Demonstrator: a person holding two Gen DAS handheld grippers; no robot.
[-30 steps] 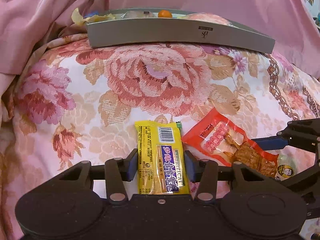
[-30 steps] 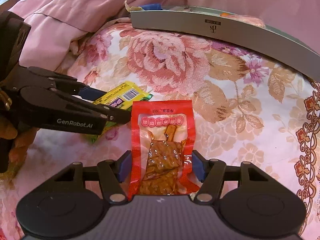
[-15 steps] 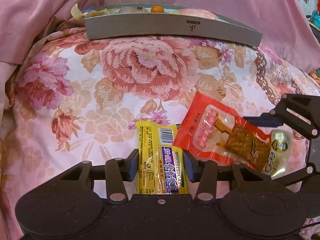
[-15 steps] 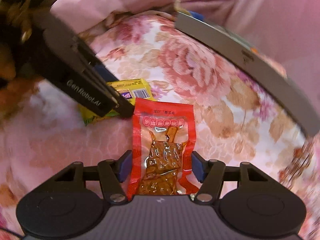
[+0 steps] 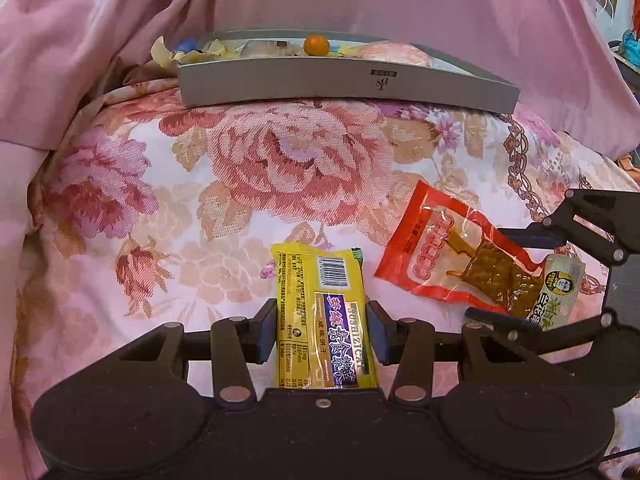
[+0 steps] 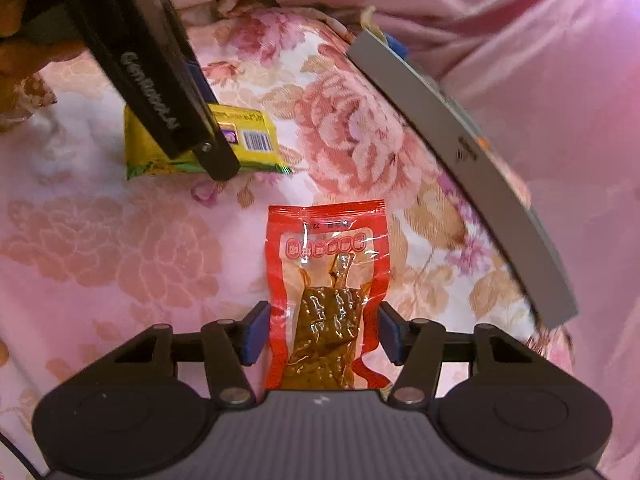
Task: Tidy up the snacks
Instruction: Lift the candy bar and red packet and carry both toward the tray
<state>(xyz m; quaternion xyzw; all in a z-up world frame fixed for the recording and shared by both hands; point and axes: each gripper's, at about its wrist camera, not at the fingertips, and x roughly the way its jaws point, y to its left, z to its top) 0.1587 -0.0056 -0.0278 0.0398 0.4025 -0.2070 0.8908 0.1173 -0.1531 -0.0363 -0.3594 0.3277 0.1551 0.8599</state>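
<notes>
My left hand-held gripper (image 5: 322, 328) carries a fisheye looking down close over the floral bedspread (image 5: 280, 160) toward the grey tray (image 5: 344, 84). My right hand-held gripper (image 6: 320, 332) carries another, rolled, tray (image 6: 472, 152) slanting right. Both share the yellow packet (image 5: 320, 312) and red packet (image 6: 328, 280).

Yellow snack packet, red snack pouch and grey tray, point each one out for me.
yellow snack packet (image 5: 320, 280), left wrist view, on its barcode end.
red snack pouch (image 6: 326, 280), right wrist view, on its clear window.
grey tray (image 5: 320, 80), left wrist view, on its front wall.
</notes>
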